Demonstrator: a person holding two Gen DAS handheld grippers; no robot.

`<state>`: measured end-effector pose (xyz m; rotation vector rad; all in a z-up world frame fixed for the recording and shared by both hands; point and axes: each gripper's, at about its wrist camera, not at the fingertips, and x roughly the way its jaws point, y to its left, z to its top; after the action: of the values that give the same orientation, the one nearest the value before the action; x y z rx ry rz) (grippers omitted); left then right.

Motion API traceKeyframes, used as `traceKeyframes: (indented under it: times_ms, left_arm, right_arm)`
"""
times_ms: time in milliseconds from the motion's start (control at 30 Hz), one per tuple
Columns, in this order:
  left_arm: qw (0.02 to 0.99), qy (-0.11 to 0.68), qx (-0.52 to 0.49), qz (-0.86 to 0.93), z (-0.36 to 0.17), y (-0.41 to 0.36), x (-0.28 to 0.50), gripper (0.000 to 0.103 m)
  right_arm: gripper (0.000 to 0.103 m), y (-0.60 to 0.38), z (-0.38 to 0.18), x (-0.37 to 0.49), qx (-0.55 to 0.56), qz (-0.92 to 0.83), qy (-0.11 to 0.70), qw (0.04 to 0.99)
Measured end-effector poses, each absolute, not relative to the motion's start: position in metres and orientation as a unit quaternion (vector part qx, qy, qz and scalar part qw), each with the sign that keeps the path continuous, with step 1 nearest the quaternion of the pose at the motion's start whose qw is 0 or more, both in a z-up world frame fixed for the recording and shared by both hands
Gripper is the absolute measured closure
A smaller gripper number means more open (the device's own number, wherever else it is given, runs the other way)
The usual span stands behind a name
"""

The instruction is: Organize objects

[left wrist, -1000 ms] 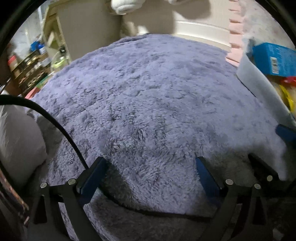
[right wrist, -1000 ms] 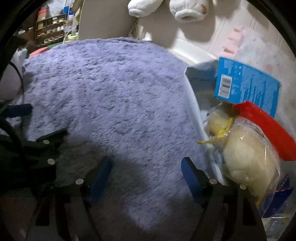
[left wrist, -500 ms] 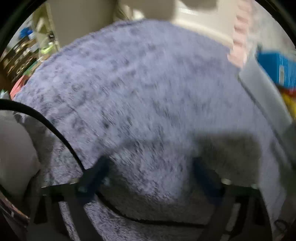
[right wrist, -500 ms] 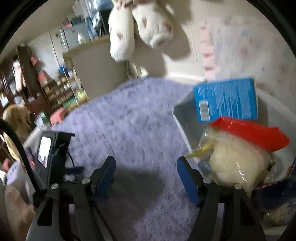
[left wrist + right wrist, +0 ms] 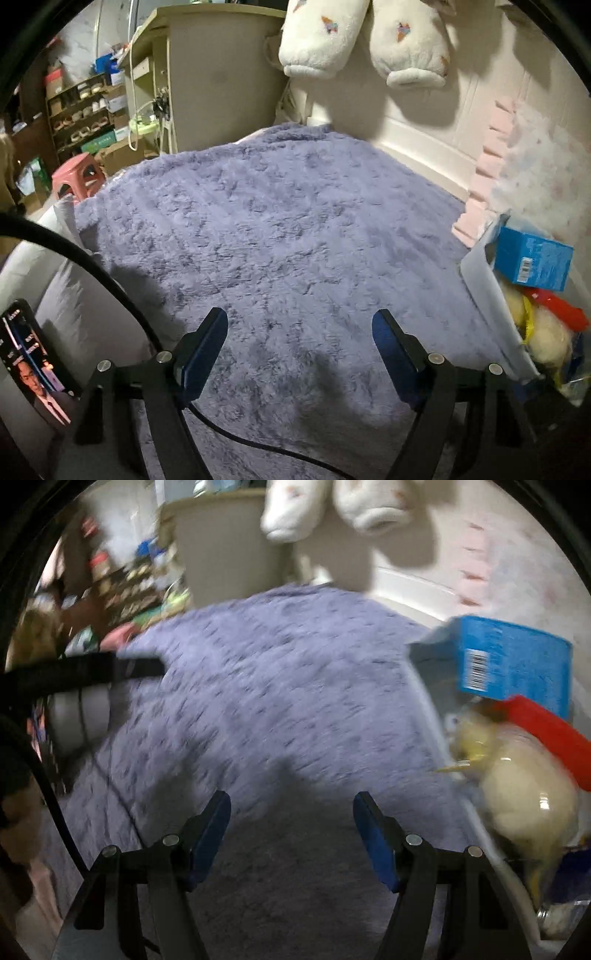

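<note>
Dim indoor light. Left wrist view sharp; right wrist view smeared by motion blur, worst on the shelves (image 5: 122, 587) at left. Soft shadows on the purple blanket (image 5: 295, 229) ahead of each claw. Fisheye bending, black corners.

Bin (image 5: 480, 273): 1 blue box (image 5: 532, 260), 1 red-topped bag (image 5: 554, 314) of pale buns. Left of bin: 1 purple blanket (image 5: 288, 229). Above it: 2 white plush legs (image 5: 321, 40).

Black tongs (image 5: 299, 332), blue pads (image 5: 205, 354), silver screws, black cable.
</note>
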<state>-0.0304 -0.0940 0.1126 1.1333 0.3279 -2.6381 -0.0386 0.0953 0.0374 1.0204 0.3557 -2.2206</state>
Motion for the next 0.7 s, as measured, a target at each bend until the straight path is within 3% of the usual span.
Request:
traceKeyframes:
  times_ms: [167,233,300,400,533,700]
  left_arm:
    - [0.107,0.109,0.404,-0.902,0.105,-0.088,-0.035,0.023]
    - [0.106,0.111,0.407,-0.901,0.102,-0.087,-0.037,0.023]
    - [0.108,0.117,0.41,-0.898,0.1,-0.087,-0.036,0.023]
    - [0.104,0.131,0.412,-0.896,0.098,-0.09,-0.035,0.023]
    - [0.11,0.136,0.408,-0.896,0.1,-0.091,-0.033,0.023]
    - [0.114,0.132,0.408,-0.896,0.101,-0.088,-0.033,0.023]
  right_arm:
    - [0.036,0.095,0.013,-0.052,0.425,-0.839,0.152,0.304]
    - [0.026,0.109,-0.005,-0.071,0.46,-0.843,0.138,0.241]
    - [0.024,0.121,-0.006,-0.075,0.455,-0.846,0.102,0.259]
    - [0.009,0.114,-0.012,-0.064,0.43,-0.845,0.145,0.284]
    - [0.006,0.108,-0.011,-0.06,0.421,-0.85,0.172,0.266]
    - [0.002,0.112,-0.012,-0.065,0.429,-0.847,0.149,0.277]
